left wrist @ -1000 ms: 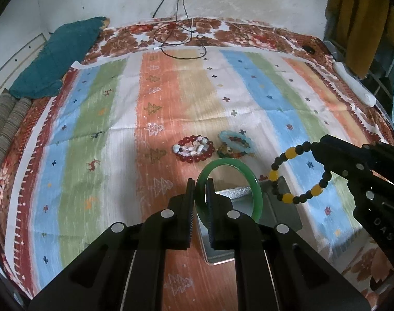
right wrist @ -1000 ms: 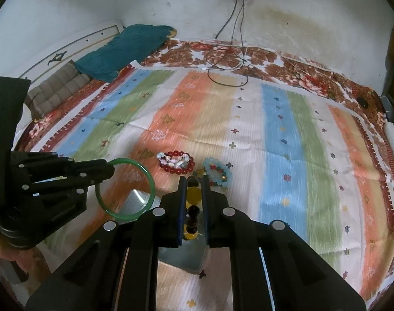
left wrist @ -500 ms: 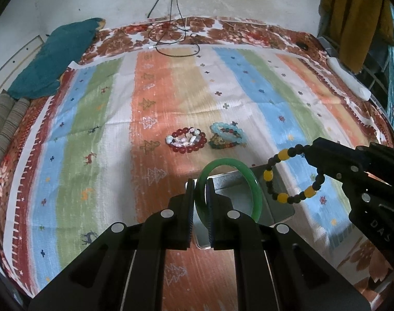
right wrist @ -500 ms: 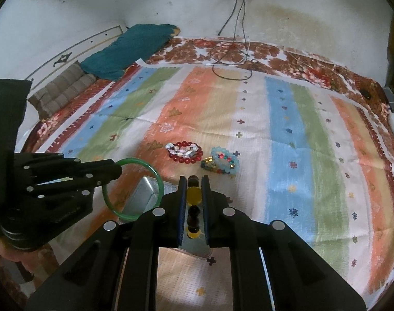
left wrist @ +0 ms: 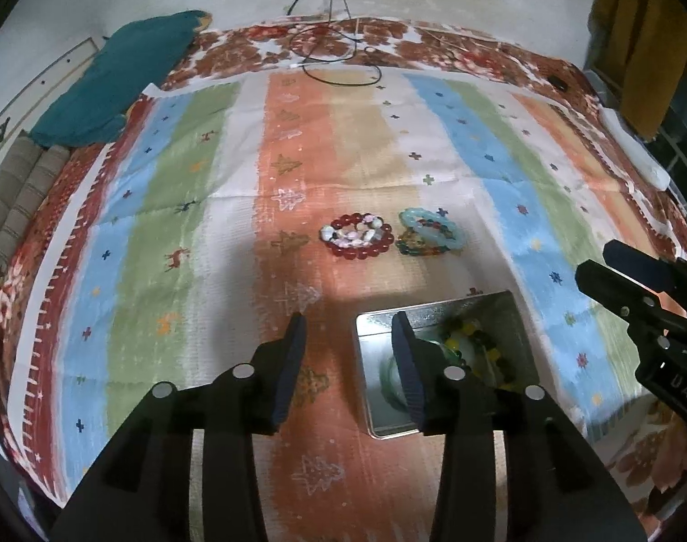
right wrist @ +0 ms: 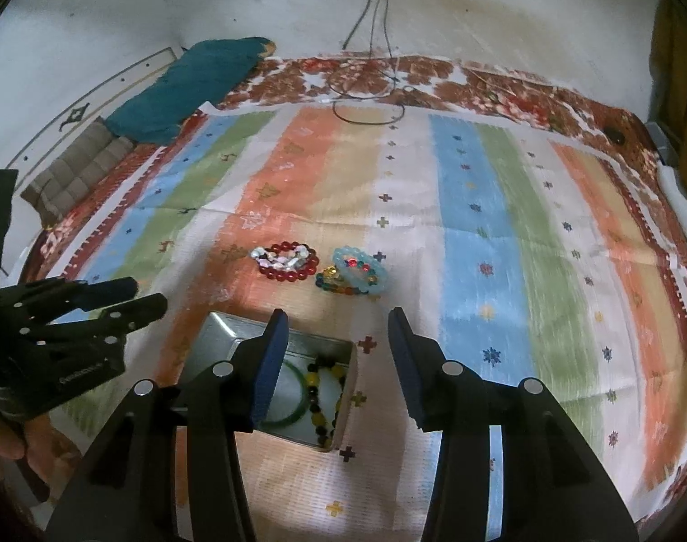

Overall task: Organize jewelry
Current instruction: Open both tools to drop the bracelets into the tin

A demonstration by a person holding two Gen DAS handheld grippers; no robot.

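Inside tin [right wrist: 350, 388]: two pieces, green bangle [right wrist: 298, 399] and black-yellow bead bracelet [right wrist: 318, 399], lying together. Beyond tin, on striped cloth [right wrist: 479, 226]: two bracelet heaps side by side, red [right wrist: 287, 262] and blue [right wrist: 359, 271]. Left gripper [left wrist: 348, 361] spread, empty, straddling tin's left rim. Right gripper [right wrist: 338, 354] spread, empty, above tin's far corner. Wide bare cloth on all sides; pillow [left wrist: 117, 86] and cable [left wrist: 343, 56] at far edge.

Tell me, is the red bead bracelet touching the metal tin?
Apart. The right wrist view shows bare striped cloth between the red bead bracelet and the metal tin.
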